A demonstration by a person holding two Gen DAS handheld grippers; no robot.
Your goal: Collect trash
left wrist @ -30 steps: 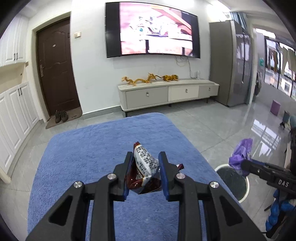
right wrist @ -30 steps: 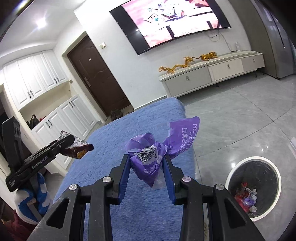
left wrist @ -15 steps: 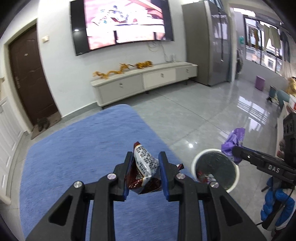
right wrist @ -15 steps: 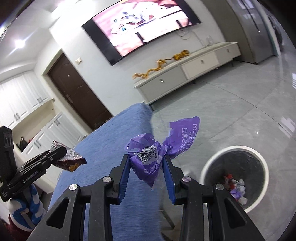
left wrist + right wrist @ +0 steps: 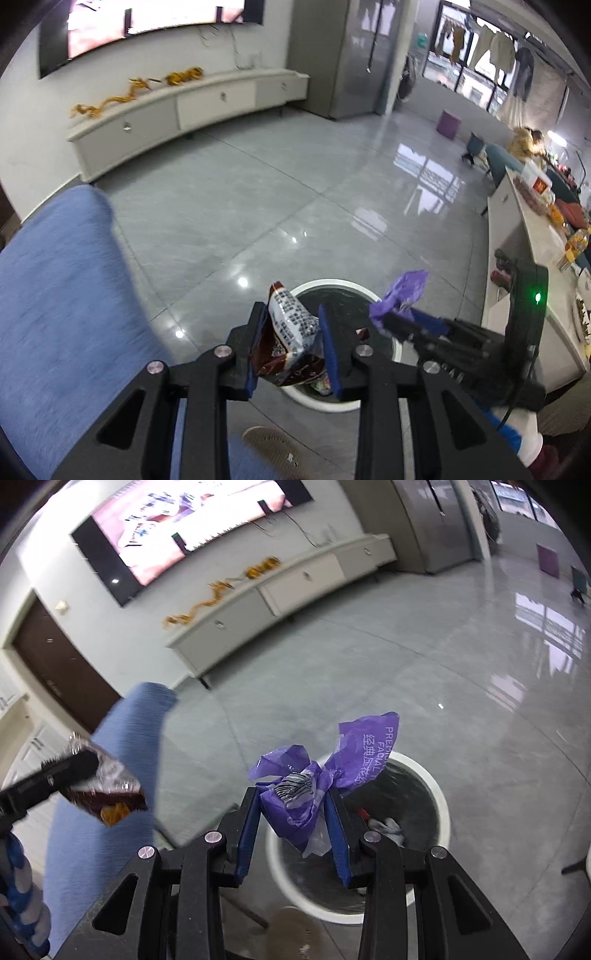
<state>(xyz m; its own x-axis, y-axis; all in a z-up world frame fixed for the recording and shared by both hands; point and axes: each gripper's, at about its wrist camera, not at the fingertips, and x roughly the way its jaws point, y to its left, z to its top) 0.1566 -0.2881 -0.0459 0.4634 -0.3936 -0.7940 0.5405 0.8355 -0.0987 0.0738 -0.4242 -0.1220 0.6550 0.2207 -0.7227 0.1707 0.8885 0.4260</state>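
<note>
The left gripper (image 5: 291,345) is clamped on a brown snack bag (image 5: 286,334); the right gripper (image 5: 291,823) pinches a purple wrapper (image 5: 295,801). Both hang over the white bin (image 5: 441,805) at lower centre.

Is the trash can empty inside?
No, the right wrist view shows the white trash can already holds scraps of trash at its bottom, below the purple wrapper.

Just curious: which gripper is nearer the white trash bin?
Right. The right gripper hangs over the bin; the left gripper sits nearer its table-side rim.
</note>
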